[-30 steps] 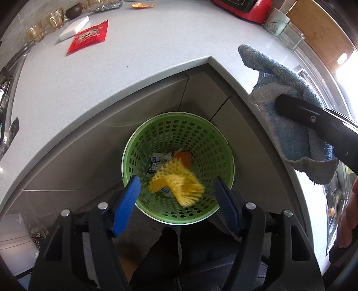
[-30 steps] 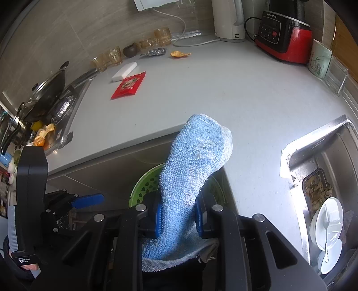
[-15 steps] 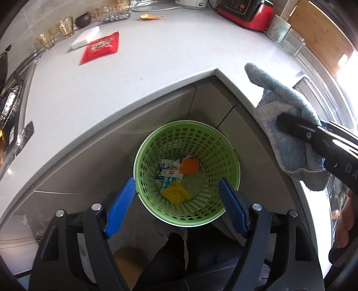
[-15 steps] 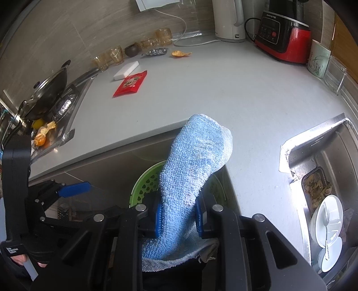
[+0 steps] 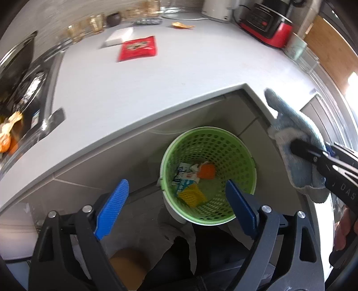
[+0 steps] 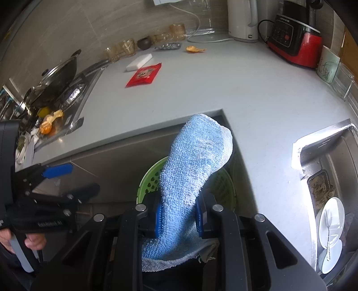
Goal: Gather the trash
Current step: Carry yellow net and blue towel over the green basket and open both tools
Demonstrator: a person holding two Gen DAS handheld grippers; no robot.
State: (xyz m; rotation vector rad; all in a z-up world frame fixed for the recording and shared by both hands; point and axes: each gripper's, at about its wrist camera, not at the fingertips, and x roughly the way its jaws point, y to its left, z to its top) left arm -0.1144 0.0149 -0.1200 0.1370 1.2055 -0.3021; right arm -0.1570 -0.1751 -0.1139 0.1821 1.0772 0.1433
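Observation:
A green perforated bin (image 5: 223,145) stands on the floor below the counter corner; it holds a yellow foam net (image 5: 192,197), an orange piece (image 5: 207,171) and white-blue wrappers (image 5: 183,179). My left gripper (image 5: 176,206) is open and empty above the bin's near rim. My right gripper (image 6: 179,215) is shut on a blue towel (image 6: 194,161), which hides most of the bin (image 6: 152,176). A red packet (image 5: 137,48) (image 6: 144,75) and an orange peel (image 5: 181,25) (image 6: 194,49) lie on the counter.
A white block (image 6: 138,61), glasses (image 6: 120,49), a foil blister pack (image 6: 167,46), a kettle (image 6: 242,20) and a red blender base (image 6: 293,42) stand at the counter's back. A stove with a pan (image 6: 56,78) and peels (image 6: 50,122) is left. A sink (image 6: 329,190) with dishes is right.
The yellow foam net fell from my open left gripper into the bin. My left gripper has moved up and left. The right gripper still holds the towel and drew back a little.

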